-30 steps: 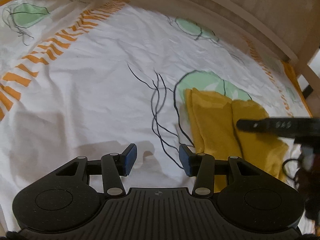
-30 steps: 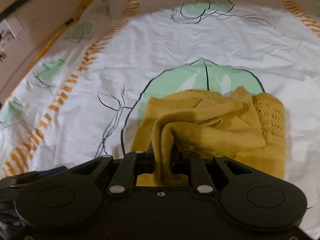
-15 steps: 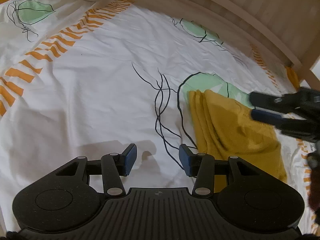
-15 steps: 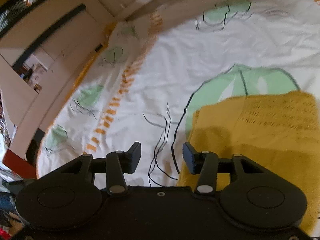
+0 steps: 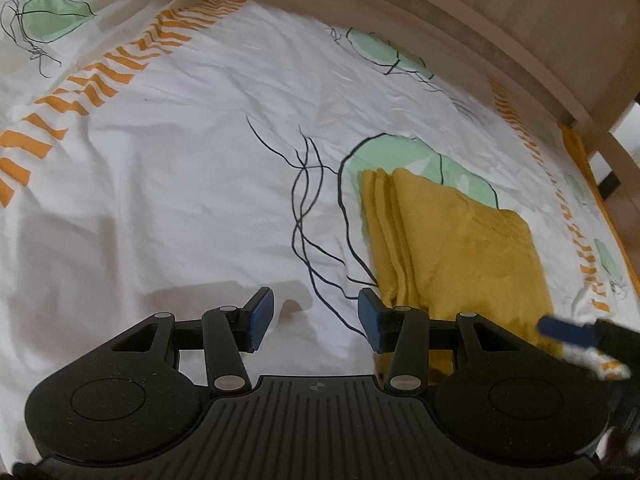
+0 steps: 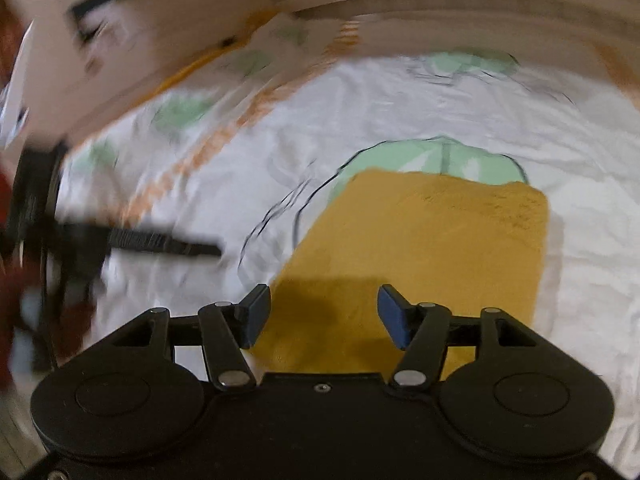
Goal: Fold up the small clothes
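**A:** Left wrist view first. Left gripper (image 5: 316,314) parked over bare bedsheet (image 5: 180,200), jaws about half apart, nothing between the blue pads (image 5: 260,312). Probably just keeping clear, since no cloth lies under it.

**B:** And the mustard garment (image 5: 460,248)?

**A:** Lying flat on the sheet to the right, over the green leaf print (image 5: 400,156). Layered edges stacked along its left side, so looks folded over more than once. Near corner just beside the left tool's right finger, partly hidden behind it. Touching or not, can't tell.

**B:** Other tool anywhere in that view?

**A:** Only a blurry blue tip of the right gripper (image 5: 560,330) poking in at the right edge, low beside the cloth. Useless for reading its jaws from there.

**B:** Right wrist view then?

**A:** Pretty smeared, but clear enough up close. Right gripper (image 6: 322,310) with jaws opening, already fairly wide, pads gripping nothing. Same garment (image 6: 440,240) spread flat below and ahead, neat rectangle, shadow of the tool falling on its near end. Sitting flat like that because nothing is pinching it.

**B:** So fold done?

**A:** Guessing mostly done, judging by the tidy shape. Maybe one more halving or a smoothing pass left. Also the left gripper (image 6: 160,244) as a dark blurred bar off to the left, well apart from the cloth. Wooden bed frame (image 5: 500,40) curving behind it all.
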The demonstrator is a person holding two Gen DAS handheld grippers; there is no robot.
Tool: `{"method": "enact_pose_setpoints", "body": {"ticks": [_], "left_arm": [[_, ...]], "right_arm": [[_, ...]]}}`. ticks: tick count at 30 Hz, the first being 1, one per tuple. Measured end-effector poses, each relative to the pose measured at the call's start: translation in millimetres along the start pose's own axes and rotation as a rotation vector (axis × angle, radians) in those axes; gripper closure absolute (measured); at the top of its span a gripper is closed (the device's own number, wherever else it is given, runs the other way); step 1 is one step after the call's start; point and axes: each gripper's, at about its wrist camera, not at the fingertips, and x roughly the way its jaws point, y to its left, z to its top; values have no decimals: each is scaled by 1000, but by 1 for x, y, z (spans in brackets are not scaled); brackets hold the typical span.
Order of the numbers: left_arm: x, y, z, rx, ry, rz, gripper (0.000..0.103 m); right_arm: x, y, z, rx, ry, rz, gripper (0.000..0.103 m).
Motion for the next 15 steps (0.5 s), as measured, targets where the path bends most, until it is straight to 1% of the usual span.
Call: {"method": "enact_pose_setpoints", "body": {"ticks": [4, 7, 11, 12, 14, 15], "left_arm": [[1, -1, 0, -7, 15, -30, 58], [0, -3, 0, -20, 19, -42, 58], [1, -8, 2, -31, 37, -86, 58], [2, -10, 2, -36, 42, -95, 58], [4, -15, 3, -35, 55, -112, 58], [6, -16, 4, -37, 61, -123, 58]], "right_arm": [[6, 40, -18, -225, -11, -12, 38], [15, 59, -26, -361, -5, -36, 38], [28, 68, -34, -453, 3, -83, 40], [31, 67, -34, -465, 5, -94, 41], [33, 67, -36, -469, 1, -105, 48], [33, 64, -36, -459, -6, -102, 58]]}}
